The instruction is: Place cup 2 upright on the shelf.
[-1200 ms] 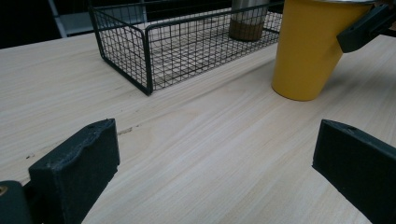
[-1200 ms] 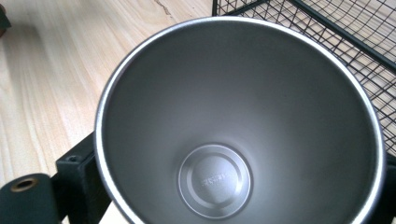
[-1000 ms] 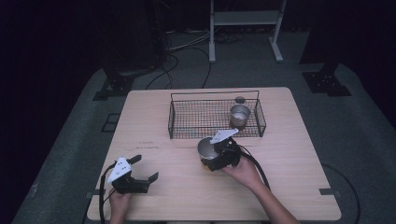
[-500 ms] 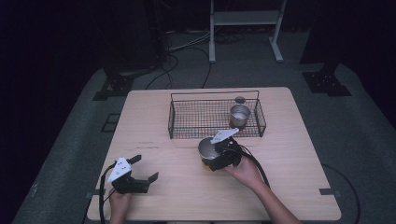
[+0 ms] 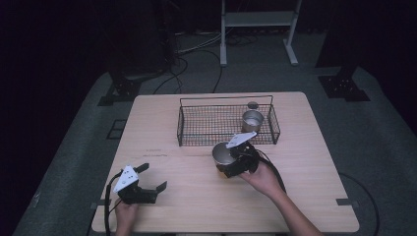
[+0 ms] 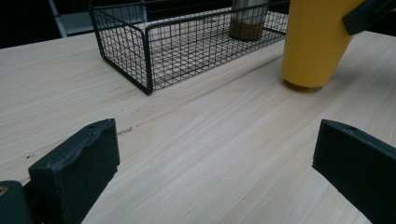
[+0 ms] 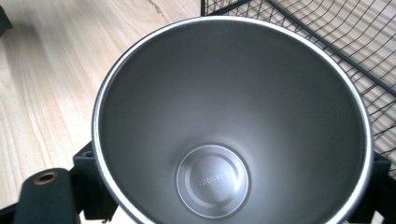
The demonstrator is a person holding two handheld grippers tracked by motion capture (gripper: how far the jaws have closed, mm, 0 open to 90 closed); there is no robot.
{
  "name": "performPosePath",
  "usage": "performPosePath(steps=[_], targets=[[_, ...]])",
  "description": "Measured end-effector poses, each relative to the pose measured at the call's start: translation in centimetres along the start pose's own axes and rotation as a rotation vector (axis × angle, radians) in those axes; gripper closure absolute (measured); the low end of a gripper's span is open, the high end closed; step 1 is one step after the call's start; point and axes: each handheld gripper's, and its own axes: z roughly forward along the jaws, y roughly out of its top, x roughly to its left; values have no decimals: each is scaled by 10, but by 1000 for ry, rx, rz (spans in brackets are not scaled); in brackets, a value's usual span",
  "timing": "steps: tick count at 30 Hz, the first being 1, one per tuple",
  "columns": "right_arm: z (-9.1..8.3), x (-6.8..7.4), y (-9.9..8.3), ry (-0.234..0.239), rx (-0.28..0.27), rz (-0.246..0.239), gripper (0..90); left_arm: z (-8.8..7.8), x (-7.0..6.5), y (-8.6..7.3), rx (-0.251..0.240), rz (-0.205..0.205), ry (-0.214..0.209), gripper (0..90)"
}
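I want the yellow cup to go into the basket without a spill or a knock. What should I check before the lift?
1. Right gripper shut on cup: ok, jaws on both sides.
2. Cup empty: ok, bare steel inside.
3. Cup upright on table: ok.
4. Free room in basket: ok, left part bare; steel cup stands at its right.
5. Left gripper out of the way: ok, open, well apart.
6. Grip firmness: cannot tell.

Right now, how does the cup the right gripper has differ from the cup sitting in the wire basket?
The yellow cup stands on the bare table, gripped by the right hand-held gripper; the basket cup stands free inside the wire basket. The yellow cup has a yellow outside, the basket cup a silvery one. Both stand upright and open-topped.
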Motion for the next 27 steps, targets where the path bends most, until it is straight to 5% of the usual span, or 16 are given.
performPosePath(steps=[27], targets=[[-24, -13, 30, 41, -20, -15, 143, 0, 0, 0, -1, 2, 0, 0]])
